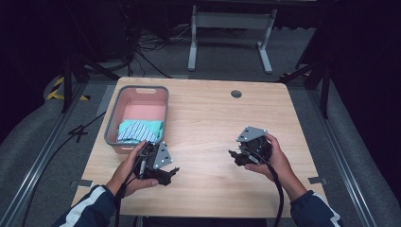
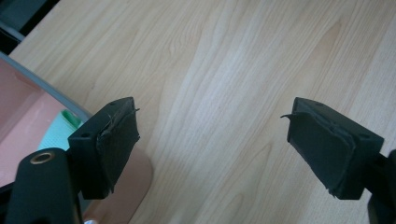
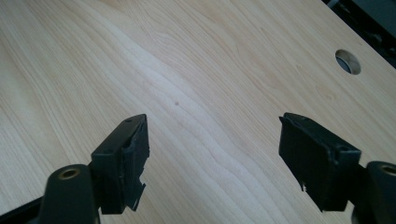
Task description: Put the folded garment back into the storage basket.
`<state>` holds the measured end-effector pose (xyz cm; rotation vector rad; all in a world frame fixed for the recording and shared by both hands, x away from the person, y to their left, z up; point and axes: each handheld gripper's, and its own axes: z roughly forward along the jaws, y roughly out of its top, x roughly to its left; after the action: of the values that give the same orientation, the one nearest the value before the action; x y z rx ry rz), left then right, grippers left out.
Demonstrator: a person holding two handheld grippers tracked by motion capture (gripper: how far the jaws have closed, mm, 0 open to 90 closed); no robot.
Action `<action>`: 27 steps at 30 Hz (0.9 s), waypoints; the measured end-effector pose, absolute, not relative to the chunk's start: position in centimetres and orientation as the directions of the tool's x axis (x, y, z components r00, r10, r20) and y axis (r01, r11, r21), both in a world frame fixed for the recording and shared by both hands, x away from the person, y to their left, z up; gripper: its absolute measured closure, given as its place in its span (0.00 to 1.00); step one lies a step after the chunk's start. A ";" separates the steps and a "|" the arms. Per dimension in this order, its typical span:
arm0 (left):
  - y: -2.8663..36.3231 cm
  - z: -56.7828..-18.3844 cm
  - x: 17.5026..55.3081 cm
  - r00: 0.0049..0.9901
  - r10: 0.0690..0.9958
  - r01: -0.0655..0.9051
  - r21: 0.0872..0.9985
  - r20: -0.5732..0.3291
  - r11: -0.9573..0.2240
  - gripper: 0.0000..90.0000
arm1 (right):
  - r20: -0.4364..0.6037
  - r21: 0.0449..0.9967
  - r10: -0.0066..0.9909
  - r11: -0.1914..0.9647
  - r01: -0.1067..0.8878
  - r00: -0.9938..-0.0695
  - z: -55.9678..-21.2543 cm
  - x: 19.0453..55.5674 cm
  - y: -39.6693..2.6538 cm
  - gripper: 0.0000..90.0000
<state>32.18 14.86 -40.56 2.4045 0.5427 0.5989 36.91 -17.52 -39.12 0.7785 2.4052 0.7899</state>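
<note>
A pink basket with a grey rim stands at the left of the wooden table, and a folded teal striped cloth lies in its near end. My left gripper is held low just in front of the basket's near right corner, open, with bare wood between its jaws. The basket's rim and a bit of the cloth appear at the left of the left gripper view. My right gripper hovers at the table's right half, open over bare wood.
A round cable hole sits near the table's far edge, also in the right gripper view. Beyond the table a white stand and black cables lie on the grey floor. A person's sleeves enter at the bottom.
</note>
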 end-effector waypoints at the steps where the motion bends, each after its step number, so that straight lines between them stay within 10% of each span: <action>1: 14.8 -41.0 32.2 0.816 0.505 0.244 0.625 0.280 -0.741 0.18 | -0.261 0.649 0.647 0.667 0.366 -0.716 -39.5 36.7 -18.0 0.28; 27: 15.6 -46.2 32.4 0.854 0.492 0.298 0.617 0.169 -0.728 0.19 | -0.203 0.682 0.726 0.586 0.437 -0.657 -44.8 34.3 -25.6 0.28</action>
<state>32.35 15.55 -46.16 2.4305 0.5732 0.4328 34.32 -25.62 -44.79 0.9290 2.3507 0.8316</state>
